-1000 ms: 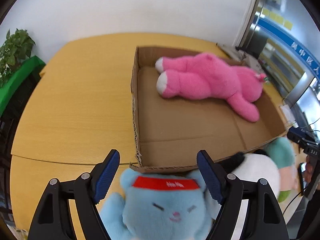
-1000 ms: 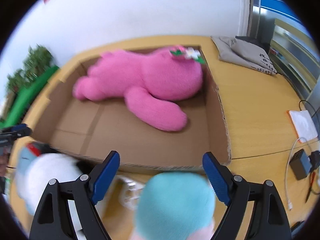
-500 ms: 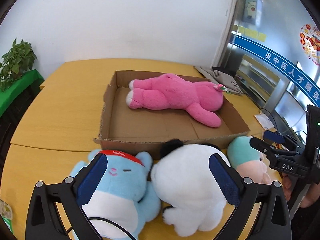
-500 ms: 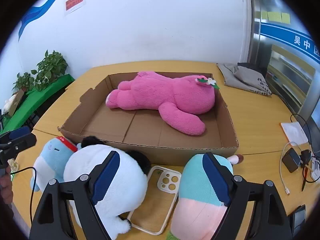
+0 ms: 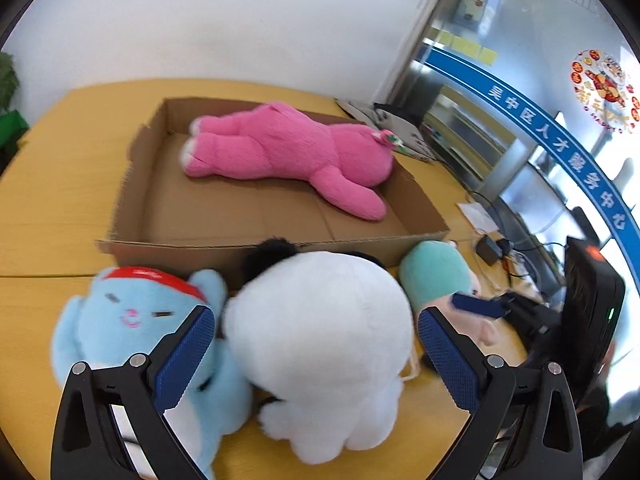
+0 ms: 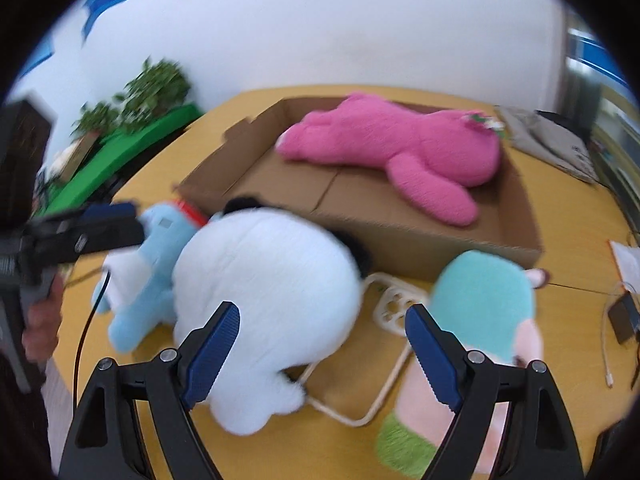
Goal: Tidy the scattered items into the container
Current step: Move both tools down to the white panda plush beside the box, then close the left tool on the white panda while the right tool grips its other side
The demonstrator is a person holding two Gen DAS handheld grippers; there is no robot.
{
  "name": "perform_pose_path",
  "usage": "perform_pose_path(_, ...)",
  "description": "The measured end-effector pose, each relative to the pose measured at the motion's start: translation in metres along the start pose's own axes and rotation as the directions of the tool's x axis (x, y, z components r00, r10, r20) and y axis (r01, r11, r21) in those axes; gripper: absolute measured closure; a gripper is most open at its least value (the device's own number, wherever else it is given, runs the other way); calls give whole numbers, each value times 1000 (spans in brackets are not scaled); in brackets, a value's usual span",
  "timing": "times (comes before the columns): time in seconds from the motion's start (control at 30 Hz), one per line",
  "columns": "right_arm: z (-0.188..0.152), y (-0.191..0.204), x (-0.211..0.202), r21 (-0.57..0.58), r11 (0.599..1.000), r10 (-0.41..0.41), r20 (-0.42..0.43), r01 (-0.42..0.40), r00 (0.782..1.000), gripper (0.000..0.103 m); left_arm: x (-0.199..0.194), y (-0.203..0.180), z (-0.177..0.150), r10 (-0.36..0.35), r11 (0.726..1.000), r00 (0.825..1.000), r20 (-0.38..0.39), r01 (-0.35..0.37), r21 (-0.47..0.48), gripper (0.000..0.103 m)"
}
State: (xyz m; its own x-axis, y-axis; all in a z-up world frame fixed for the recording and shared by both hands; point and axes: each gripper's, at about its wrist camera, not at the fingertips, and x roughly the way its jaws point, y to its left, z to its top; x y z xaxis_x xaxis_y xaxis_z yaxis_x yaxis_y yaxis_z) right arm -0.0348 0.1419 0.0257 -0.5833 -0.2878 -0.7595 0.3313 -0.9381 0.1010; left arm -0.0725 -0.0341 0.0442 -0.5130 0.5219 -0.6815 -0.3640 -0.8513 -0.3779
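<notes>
Box: cardboard, holding pink plush toy.
Table: white, blue, teal plush toys.
Right gripper: jaws apart, empty.

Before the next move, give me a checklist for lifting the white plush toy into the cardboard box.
1. Left gripper open, astride the round white plush toy: ok.
2. Right gripper open, holding nothing: ok.
3. Free floor in the brown cardboard box in front of the pink plush bear: ok.
4. Cream phone case clear of the toy: not ok, partly under it.
5. Blue plush cat clear of the toy: not ok, touching.
</notes>
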Motion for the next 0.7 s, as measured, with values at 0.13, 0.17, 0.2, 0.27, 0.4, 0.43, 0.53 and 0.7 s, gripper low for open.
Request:
perform_pose_path(0.13, -14, 10, 24, 44, 997, 61, -53, -59, 997, 18, 32, 3, 8, -44, 999, 996, -72, 45, 11, 0)
perform_pose_path(0.17, -17, 8, 32, 83, 994, 74, -67, -68, 995, 18, 40, 5, 9, -48, 999, 995, -91, 49, 11, 0)
perform_pose_path(0.2, -21, 5, 40, 122, 990, 86, -81, -76, 993, 18, 48, 8, 9, -45, 999, 993, -111, 46, 6, 0)
perform_pose_path(0.27, -25, 0, 50, 172, 978, 133, -86, -116, 987, 16, 62, 11, 7, -2, 1000, 989, -151, 5, 20, 1)
perform_pose_path(0.4, -26, 1, 56, 198, 966, 185, -78, -166, 980, 15, 70, 12, 3, -2, 999, 985, -172, 8, 36, 1)
perform_pose_path(0.43, -26, 3, 58, 196, 964, 199, -74, -182, 977, 14, 70, 13, 2, -6, 999, 984, -177, 12, 36, 4)
perform_pose_path(0.53, -25, 6, 62, 203, 958, 220, -65, -203, 973, 8, 71, 16, 0, -23, 1000, 982, -186, 26, 16, 11)
perform_pose_path(0.7, -20, 9, 59, 159, 967, 207, -39, -198, 978, 26, 66, 23, -3, -58, 998, 982, -180, 52, -39, 24)
